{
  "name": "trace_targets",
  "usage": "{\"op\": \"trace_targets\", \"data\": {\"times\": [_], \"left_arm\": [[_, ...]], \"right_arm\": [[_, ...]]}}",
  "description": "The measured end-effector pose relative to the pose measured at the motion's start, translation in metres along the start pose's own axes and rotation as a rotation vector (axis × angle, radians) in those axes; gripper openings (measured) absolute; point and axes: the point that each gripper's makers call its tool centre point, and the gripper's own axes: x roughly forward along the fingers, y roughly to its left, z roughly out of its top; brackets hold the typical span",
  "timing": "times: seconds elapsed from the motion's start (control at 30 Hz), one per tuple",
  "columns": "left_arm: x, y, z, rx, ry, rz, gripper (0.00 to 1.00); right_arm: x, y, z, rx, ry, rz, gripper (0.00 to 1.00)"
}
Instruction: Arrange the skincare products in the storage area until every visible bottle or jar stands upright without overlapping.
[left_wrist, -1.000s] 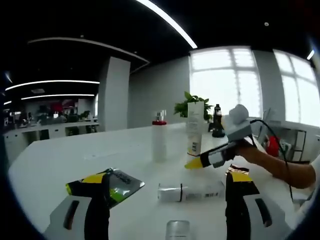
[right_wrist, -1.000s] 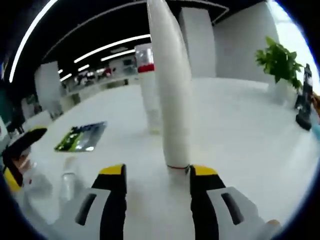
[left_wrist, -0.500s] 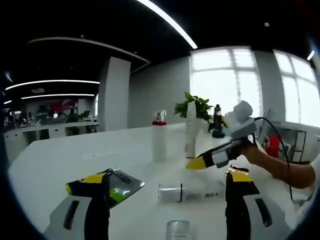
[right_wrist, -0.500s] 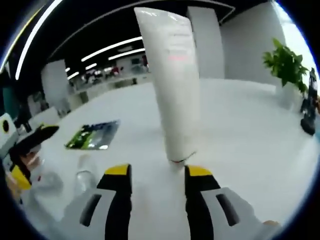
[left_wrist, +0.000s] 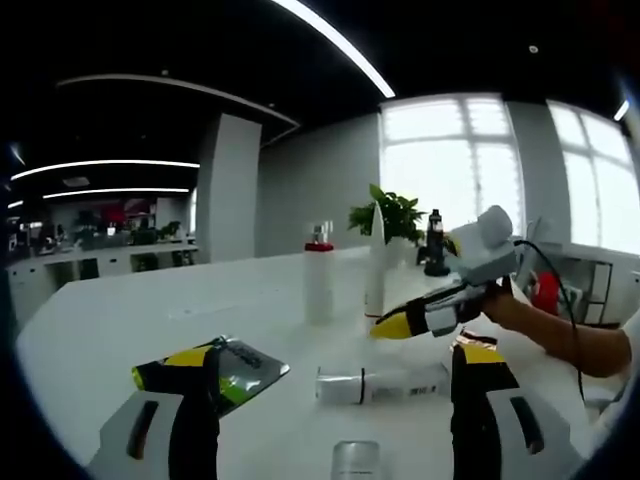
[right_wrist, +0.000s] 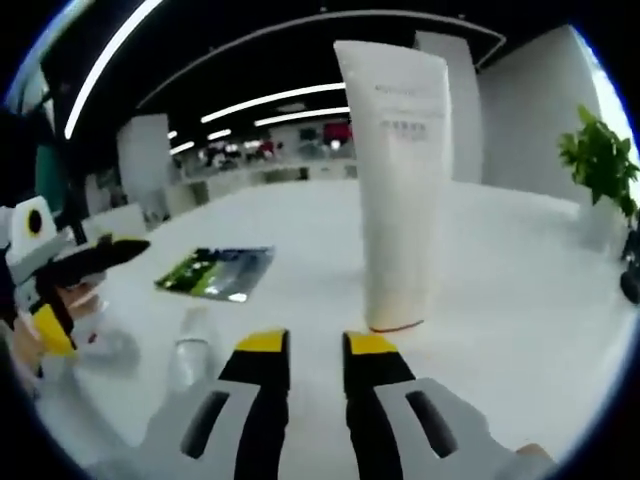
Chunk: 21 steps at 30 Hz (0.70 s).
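A broad white table (left_wrist: 120, 320) runs through an open office with a dark ceiling, long strip lights and a grey pillar; desks sit far off at nine o'clock in the left gripper view, and bright windows stand at two o'clock.

In the left gripper view the left gripper (left_wrist: 335, 385) rises from six o'clock with its jaws spread wide and nothing between them. Past them a white tube (left_wrist: 380, 382) lies on its side on the table, and a clear jar (left_wrist: 356, 460) stands at six o'clock between the jaws. A green and silver sachet (left_wrist: 240, 368) lies flat by the left jaw. At twelve o'clock from the lying tube, a white bottle with a red collar (left_wrist: 318, 280) stands upright, with a tall white tube (left_wrist: 375, 262) upright just beside it. The right gripper (left_wrist: 392, 326) comes in from three o'clock, held by a hand (left_wrist: 505, 305), its yellow tip near the base of that tall tube. A potted plant (left_wrist: 395, 215) and a dark bottle (left_wrist: 435, 242) stand at the far edge.

In the right gripper view the jaws stand narrow, a slim gap between them, gripping nothing. The tall tube (right_wrist: 400, 190) stands on its cap just beyond the tips, apart from them. The sachet (right_wrist: 215, 272) lies at ten o'clock, a clear jar (right_wrist: 190, 340), perhaps with a lid, sits blurred beside the left jaw, and the other gripper (right_wrist: 60, 290) shows at nine o'clock.
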Motion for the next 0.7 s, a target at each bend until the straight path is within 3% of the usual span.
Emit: {"op": "trace_targets", "data": {"times": [0.07,0.1,0.23,0.3,0.4,0.47,0.57,0.7], "left_arm": [[0.000,-0.002,0.000,0.001,-0.001,-0.002,1.00],[0.000,-0.003,-0.001,0.002,0.000,-0.003,1.00],[0.001,-0.001,0.000,0.001,-0.001,0.000,1.00],[0.001,-0.001,0.000,-0.001,-0.003,-0.001,1.00],[0.002,0.000,-0.001,0.000,-0.002,0.000,1.00],[0.002,0.000,-0.001,0.002,-0.001,-0.001,1.00],[0.002,0.000,-0.002,0.001,0.000,0.000,1.00],[0.003,0.001,-0.002,-0.003,-0.001,0.002,1.00]], "right_arm": [[0.003,-0.012,0.002,-0.084,-0.018,-0.033,0.19],[0.005,-0.009,0.000,-0.089,-0.014,-0.001,0.19],[0.010,-0.013,-0.004,0.031,-0.011,0.047,0.24],[0.008,-0.013,-0.007,0.045,-0.005,0.052,0.29],[0.010,-0.024,-0.010,0.030,-0.011,-0.033,0.38],[0.010,-0.025,-0.007,0.018,-0.034,-0.050,0.41],[0.014,-0.040,0.005,0.006,-0.106,-0.108,0.44],[0.014,-0.045,0.003,0.025,-0.130,-0.122,0.43]]}}
